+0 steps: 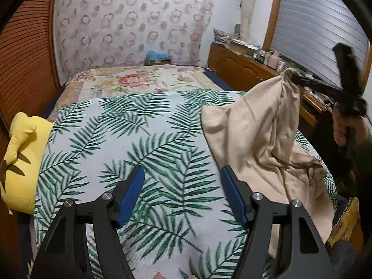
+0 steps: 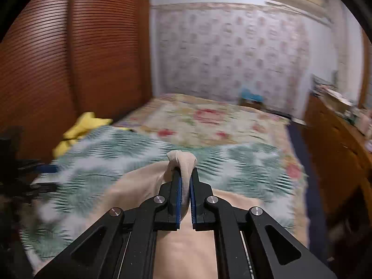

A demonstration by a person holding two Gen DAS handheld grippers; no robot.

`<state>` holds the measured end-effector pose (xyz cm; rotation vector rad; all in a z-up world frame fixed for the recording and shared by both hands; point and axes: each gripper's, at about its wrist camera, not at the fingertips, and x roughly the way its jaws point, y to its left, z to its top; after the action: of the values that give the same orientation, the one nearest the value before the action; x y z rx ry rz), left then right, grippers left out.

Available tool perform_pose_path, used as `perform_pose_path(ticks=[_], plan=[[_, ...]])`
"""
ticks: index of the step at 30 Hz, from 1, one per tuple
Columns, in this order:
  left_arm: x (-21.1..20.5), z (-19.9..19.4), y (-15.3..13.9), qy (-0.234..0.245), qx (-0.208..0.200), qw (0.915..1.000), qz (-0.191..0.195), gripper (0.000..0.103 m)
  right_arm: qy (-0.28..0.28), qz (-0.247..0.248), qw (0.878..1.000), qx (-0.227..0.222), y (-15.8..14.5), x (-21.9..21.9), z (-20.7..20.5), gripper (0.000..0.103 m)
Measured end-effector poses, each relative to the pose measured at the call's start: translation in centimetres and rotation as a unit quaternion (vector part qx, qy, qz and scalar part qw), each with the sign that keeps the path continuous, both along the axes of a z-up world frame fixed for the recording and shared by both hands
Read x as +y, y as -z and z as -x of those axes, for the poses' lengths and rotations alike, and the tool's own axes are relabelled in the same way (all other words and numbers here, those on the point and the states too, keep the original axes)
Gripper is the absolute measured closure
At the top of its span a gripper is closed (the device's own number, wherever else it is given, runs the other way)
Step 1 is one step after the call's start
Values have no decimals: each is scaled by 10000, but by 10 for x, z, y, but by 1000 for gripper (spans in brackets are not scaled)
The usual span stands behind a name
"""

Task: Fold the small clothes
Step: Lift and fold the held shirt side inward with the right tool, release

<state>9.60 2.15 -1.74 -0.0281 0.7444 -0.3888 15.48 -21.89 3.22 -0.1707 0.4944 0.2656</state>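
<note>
Early stage, nothing folded. Right gripper clamped on beige garment, lifted at 2 o'clock over leaf-print bedspread. Left gripper apart, empty. Garment type unclear, probably bunched.

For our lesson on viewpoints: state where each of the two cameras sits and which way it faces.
Left wrist: on the left gripper, jaws open and empty, facing along the bed to the patterned wall; the person's hand shows holding the right gripper.
Right wrist: on the right gripper, shut on the beige cloth, facing the same wall, blurred.
Shared: bed, cloth, yellow toy, wardrobe.
</note>
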Motion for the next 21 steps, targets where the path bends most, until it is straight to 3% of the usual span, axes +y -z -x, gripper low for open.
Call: perform_pose_path(ticks=[3,6,11,21], plan=[[-10,-2,2,102,35,9999,-22,34,801,87,9959,418,22,-24,-20,92],[-17,-3,4,166,70,9998,-57,34,1020,156,9920,731,43,-27,-23,85],[-28,-6,6,275,114,9995,-112,32,733,-102,9935,869,53,-19,-12,70],[-44,-3,2,446,67,9990,-53,30,55,-444,9911,1256,62,-41,37,67]])
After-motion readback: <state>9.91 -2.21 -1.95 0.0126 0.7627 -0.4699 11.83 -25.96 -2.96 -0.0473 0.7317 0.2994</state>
